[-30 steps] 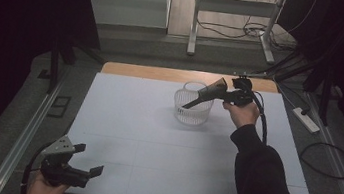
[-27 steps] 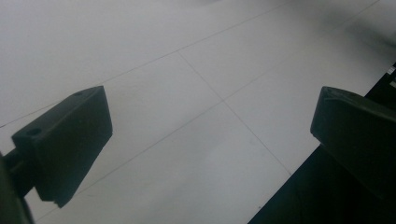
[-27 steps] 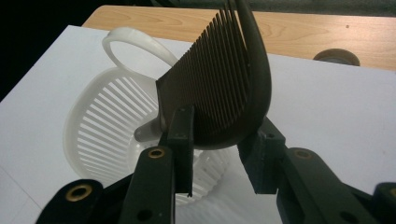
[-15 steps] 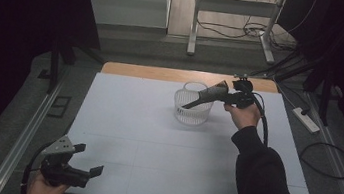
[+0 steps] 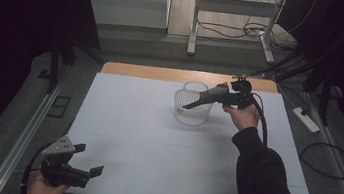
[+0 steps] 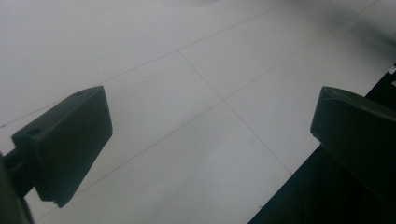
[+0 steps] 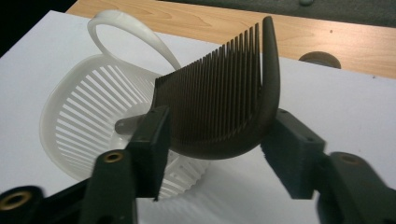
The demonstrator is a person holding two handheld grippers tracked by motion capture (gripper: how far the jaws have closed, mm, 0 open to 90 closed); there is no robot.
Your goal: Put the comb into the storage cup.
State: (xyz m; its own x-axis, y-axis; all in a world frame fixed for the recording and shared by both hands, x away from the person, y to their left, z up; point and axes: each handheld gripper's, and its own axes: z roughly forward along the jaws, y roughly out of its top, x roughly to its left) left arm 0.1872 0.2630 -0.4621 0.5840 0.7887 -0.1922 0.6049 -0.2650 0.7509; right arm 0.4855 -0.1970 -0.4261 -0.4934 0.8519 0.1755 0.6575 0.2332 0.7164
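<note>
While we scan from the left, the left tool (image 5: 81, 166) comes first, held in a hand (image 5: 44, 190) at about 7 o'clock on the white counter (image 5: 136, 122), close to the near edge. Its jaws stand wide apart with nothing between them; in the left gripper view we see bare white sheet between the two black pads (image 6: 70, 144) and the dark drop past the counter's edge at lower right.

Moving right, toward 1 o'clock on the counter, we find a white slotted basket (image 5: 191, 110) with a loop handle, standing upright on the sheet near the wooden strip (image 5: 163, 73) at the far edge.

Just right of the basket, the right tool (image 5: 210, 96) is held in the right hand (image 5: 244, 115), whose dark sleeve (image 5: 262, 184) runs in from 5 o'clock. Its jaws are pinched on a dark comb (image 7: 224, 107). In the right gripper view we see the comb across the jaws, one pad at the teeth tips and the other at its curved spine. From above, the comb slants down over the basket's rim; we cannot tell whether it touches the basket.
</note>
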